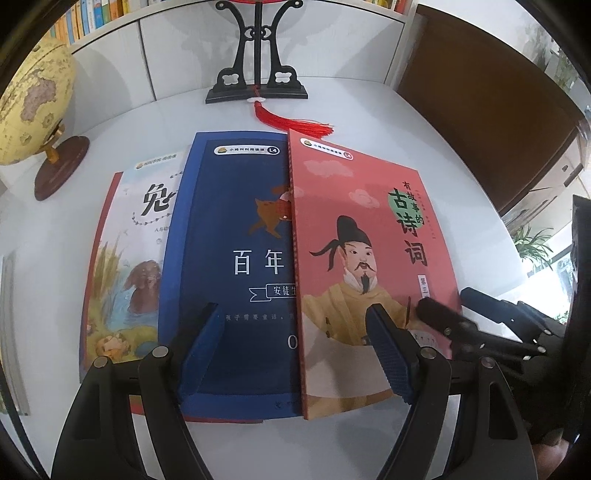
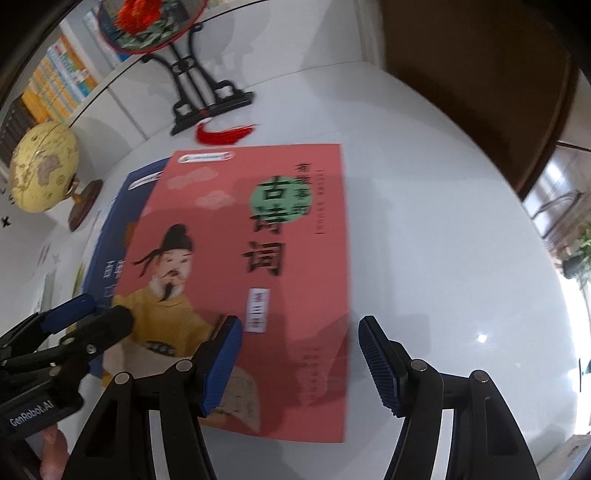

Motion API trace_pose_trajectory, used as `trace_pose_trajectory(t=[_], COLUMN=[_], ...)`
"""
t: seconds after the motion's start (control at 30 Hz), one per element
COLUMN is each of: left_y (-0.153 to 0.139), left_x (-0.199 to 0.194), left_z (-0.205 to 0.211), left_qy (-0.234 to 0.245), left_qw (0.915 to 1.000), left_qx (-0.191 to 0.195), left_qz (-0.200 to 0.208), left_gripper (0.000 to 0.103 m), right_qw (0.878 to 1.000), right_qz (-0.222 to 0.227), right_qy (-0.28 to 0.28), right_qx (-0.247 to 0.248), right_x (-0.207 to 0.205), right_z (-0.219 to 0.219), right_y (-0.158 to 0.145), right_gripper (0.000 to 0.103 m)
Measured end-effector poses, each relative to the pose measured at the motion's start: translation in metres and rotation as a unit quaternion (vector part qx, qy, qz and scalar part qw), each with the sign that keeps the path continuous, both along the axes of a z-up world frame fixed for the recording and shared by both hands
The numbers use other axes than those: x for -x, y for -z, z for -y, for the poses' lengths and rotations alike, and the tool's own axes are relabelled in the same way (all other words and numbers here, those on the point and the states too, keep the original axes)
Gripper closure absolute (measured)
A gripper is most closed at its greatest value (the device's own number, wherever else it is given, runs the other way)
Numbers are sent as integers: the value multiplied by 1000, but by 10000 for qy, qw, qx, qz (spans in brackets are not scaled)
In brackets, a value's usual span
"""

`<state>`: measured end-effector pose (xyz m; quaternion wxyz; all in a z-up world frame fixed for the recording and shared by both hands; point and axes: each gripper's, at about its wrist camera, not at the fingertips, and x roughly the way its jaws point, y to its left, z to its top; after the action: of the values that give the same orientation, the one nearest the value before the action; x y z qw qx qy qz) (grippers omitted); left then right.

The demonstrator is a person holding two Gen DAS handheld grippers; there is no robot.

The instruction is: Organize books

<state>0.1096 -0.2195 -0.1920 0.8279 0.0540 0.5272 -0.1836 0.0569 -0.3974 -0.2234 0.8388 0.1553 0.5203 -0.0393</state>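
White table (image 1: pixel 369 107), globe (image 1: pixel 33 107) — bookshelf (image 1: pixel 92 18) behind

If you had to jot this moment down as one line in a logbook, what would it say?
task: organize books | left tool: open, over blue book | right tool: open, over red book's right edge | red book overlaps blue

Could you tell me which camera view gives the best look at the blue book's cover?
The left wrist view. There the blue book lies sharp and nearly whole, its white title characters readable, only its right part covered by the red book. In the right wrist view the picture is blurred and only a narrow left strip of it shows beside the red book.
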Motion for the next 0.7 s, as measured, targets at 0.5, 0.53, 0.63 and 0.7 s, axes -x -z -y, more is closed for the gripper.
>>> trace_pose_trajectory(t=[0.5, 0.53, 0.63, 0.7], left_y=[-4, -3, -6, -7], left_x=[7, 6, -3, -9], left_z=[-29, -30, -33, -33], left_qy=[-222, -230, -237, -243], left_qw=[9976, 9981, 9982, 9980], left_qx=[581, 510, 501, 552], left_qz=[-300, -274, -209, -215], left_gripper=[26, 26, 26, 26], right_qw=[9981, 9979, 9978, 9985], right_qz=[241, 248, 271, 256], right_qy=[-516, -565, -500, -324], right_qx=[-232, -187, 332, 348], right_x=[-5, -6, -8, -7], right_z=[-35, -38, -44, -30], right_y=[-12, -13, -16, -15], right_gripper=[40, 40, 40, 40])
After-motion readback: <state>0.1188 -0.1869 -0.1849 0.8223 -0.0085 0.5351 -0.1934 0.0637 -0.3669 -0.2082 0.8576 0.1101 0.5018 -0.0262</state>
